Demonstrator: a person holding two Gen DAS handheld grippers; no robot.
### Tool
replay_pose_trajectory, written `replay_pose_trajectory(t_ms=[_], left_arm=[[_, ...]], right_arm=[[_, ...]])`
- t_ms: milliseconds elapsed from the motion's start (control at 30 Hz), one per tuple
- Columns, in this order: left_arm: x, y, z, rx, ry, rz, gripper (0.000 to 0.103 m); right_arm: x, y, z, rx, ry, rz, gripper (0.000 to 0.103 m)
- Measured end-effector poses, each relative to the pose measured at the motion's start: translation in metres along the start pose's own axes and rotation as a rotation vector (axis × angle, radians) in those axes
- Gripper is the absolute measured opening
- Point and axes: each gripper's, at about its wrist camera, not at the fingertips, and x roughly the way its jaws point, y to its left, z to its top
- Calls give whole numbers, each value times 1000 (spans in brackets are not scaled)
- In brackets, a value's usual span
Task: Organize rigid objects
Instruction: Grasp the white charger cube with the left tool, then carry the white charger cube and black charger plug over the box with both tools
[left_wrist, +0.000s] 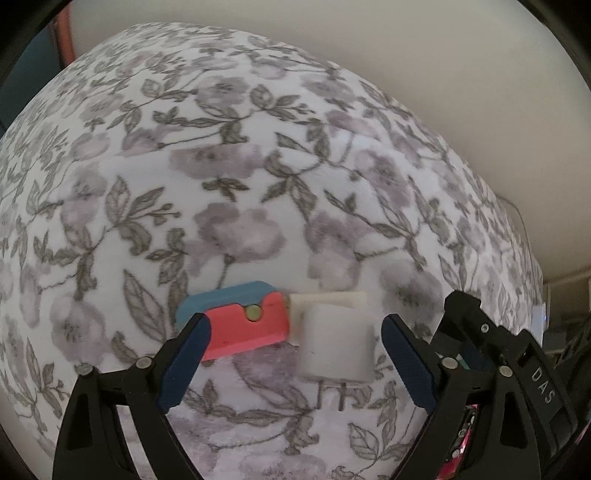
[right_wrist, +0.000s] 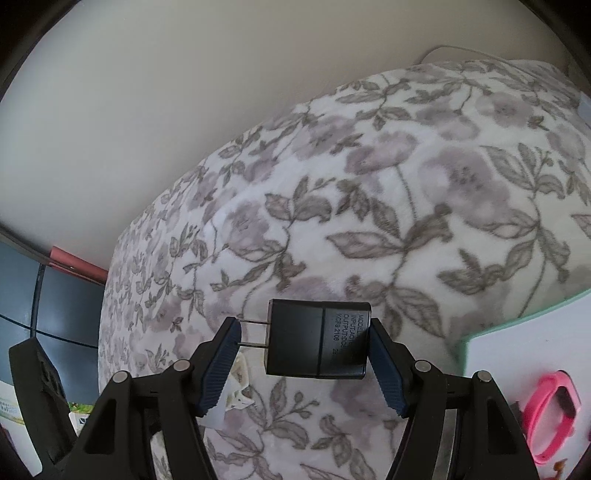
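Observation:
In the left wrist view a white plug adapter (left_wrist: 335, 345) lies on the floral blanket (left_wrist: 258, 166), prongs toward me, next to a red block (left_wrist: 246, 326) stacked on a blue block (left_wrist: 221, 295) and a flat white piece (left_wrist: 328, 300). My left gripper (left_wrist: 295, 354) is open, its fingers either side of the white adapter and red block. In the right wrist view my right gripper (right_wrist: 304, 343) is shut on a black plug adapter (right_wrist: 318, 339), held sideways above the blanket (right_wrist: 406, 184), prongs pointing left.
The other gripper's black body (left_wrist: 517, 369) shows at the right of the left wrist view. A pink wristband (right_wrist: 554, 417) lies on a white surface (right_wrist: 517, 343) at the right. A small white item (right_wrist: 236, 391) lies under the right gripper's left finger. A wall is behind.

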Motion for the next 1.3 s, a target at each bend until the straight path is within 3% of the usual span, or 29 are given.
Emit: replay_pose_trajectory(t_ms=[300,367,867,1300], left_arm=[[8,-12,-7,48,35,-21,59],[8,-14,-9,51,39,-52,45],[-14,-20,-13,73,-13,-6,45],[-71,-77,-59,250,-128,-14,45]], right_arm=[[-7,-11,1,17,0,-11,71],[-8,-13,1,19,0,-11,71],[-46,-29,-9,36,-33,-23,71],[-119,-72,-45,81,-103,-122,71]])
